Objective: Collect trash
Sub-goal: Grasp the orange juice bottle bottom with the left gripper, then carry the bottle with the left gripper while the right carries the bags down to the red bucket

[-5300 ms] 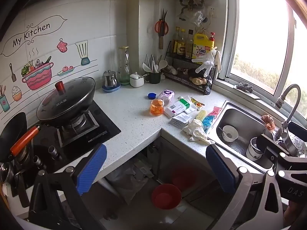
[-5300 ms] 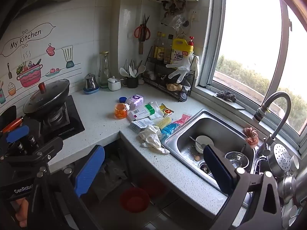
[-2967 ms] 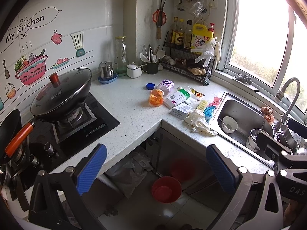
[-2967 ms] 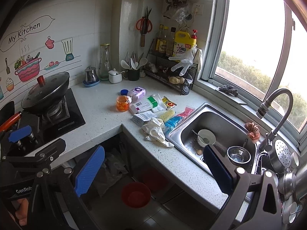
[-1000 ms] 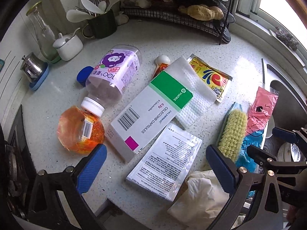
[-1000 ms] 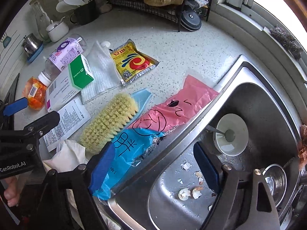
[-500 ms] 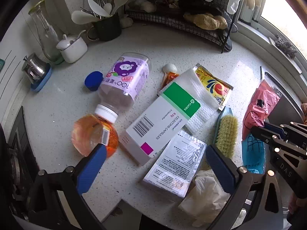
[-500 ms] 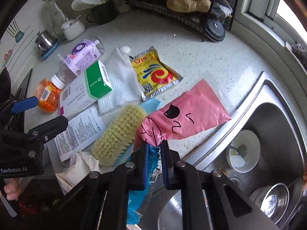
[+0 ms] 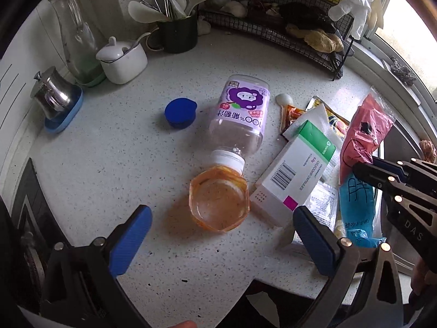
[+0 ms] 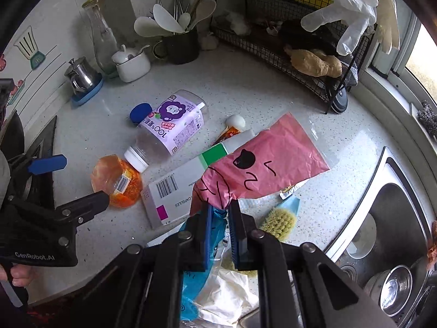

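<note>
White speckled countertop (image 9: 114, 164) fills both views, and we read it from the left: a black stove edge (image 9: 20, 191), a small steel pot (image 9: 52, 95) on a blue saucer, a glass carafe (image 9: 76, 41), a white sugar bowl (image 9: 123, 60) and a dark mug of utensils (image 9: 177, 32) against the tiled wall. Mid-counter we see a blue cap (image 9: 180, 112), a purple-labelled juice bottle (image 9: 240, 114) lying on its side, its white cap touching an orange plastic jar (image 9: 220, 201), then a white and green medicine box (image 9: 295, 175) over a white cloth. A wire rack (image 9: 286, 35) stands behind, with a pale glove (image 10: 347, 8) hanging from it, and the steel sink (image 10: 390, 218) lies at the far right.

Our left gripper (image 9: 218, 240) hovers low over the orange plastic jar, jaws spread wide to either side of it, touching nothing. Our right gripper (image 10: 220, 232) has its jaws pressed together on a pink and blue plastic bag (image 10: 262, 164), pinching it at the crumpled middle; the pink end rises off the counter above the medicine box, the blue end hangs beneath beside a scrub brush (image 10: 278, 221) and crumpled white wrapping (image 10: 226, 295).
</note>
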`<state>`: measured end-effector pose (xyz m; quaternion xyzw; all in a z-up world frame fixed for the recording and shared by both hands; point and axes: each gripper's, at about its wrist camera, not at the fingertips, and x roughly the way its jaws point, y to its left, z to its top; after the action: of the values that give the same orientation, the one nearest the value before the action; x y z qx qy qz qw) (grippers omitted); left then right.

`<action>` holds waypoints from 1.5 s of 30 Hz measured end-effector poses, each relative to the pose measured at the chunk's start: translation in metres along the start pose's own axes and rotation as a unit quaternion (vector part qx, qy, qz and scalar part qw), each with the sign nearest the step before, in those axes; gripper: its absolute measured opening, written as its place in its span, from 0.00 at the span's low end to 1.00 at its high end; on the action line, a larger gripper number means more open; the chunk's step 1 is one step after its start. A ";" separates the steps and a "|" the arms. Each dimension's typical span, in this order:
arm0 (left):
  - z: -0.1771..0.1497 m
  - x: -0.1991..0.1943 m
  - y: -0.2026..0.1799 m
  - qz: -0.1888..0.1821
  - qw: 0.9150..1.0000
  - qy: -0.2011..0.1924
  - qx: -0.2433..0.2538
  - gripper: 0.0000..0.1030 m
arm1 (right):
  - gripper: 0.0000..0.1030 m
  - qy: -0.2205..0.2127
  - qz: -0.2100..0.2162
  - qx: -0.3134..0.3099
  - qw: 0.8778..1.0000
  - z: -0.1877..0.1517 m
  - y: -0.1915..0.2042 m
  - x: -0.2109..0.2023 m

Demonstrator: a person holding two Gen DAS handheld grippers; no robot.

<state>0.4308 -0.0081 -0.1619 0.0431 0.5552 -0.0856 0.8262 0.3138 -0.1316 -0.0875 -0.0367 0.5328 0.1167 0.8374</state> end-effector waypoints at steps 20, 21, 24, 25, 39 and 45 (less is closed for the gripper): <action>0.004 0.073 -0.004 0.036 0.999 0.015 -0.037 0.63 | 0.10 0.019 0.087 -0.101 0.991 0.022 -0.020 0.064; 0.003 0.073 -0.005 0.036 0.998 0.014 -0.040 0.62 | 0.10 0.020 0.092 -0.101 0.990 0.022 -0.020 0.064; -0.007 0.066 -0.008 0.048 0.997 0.008 -0.058 0.62 | 0.10 0.021 0.105 -0.101 0.989 0.021 -0.019 0.064; -0.012 0.060 -0.006 0.050 0.997 0.003 -0.063 0.62 | 0.10 0.021 0.107 -0.102 0.989 0.021 -0.017 0.063; -0.121 -0.075 0.023 0.110 0.975 -0.074 -0.181 0.62 | 0.10 -0.024 0.154 -0.180 0.971 -0.016 0.060 0.002; -0.186 -0.105 0.032 0.112 0.964 -0.076 -0.230 0.62 | 0.10 -0.028 0.174 -0.215 0.960 -0.056 0.094 -0.017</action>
<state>0.2290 0.0644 -0.1367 -0.0929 0.4874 0.1340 0.8578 0.2358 -0.0537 -0.0906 -0.1193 0.4698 0.3738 0.7908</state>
